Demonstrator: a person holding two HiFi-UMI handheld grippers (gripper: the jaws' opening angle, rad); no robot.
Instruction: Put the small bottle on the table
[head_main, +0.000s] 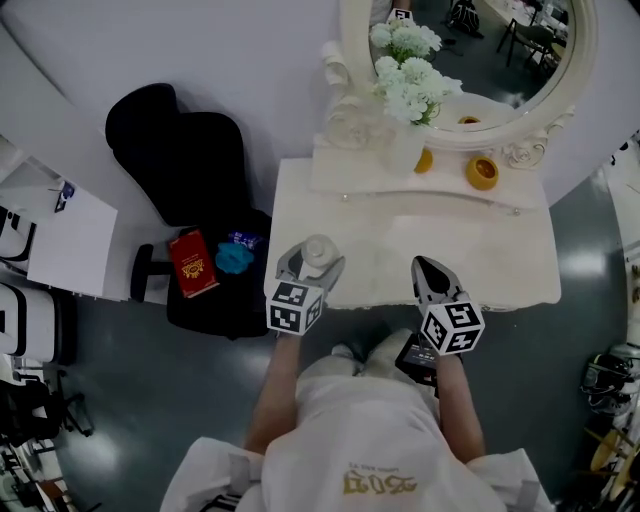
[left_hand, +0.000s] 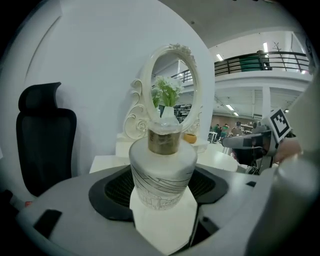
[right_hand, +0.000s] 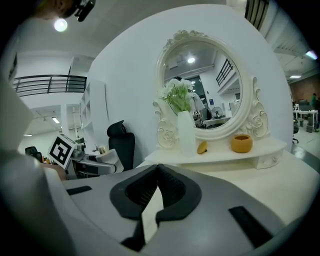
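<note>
My left gripper's (head_main: 311, 266) jaws are clamped on the small bottle (left_hand: 162, 170), holding it upright by its frosted body over the table's (head_main: 500, 250) front left part. I can't tell whether its base touches. My right gripper's (right_hand: 156, 186) jaws are pressed together on nothing, above the table's front edge, facing the mirror (right_hand: 200, 85).

oval mirror (head_main: 480, 60) | white flowers (head_main: 410, 70) (in vase) | orange bowl (head_main: 482, 172) | black chair (head_main: 180, 150) — red box (head_main: 193, 262) on seat
</note>
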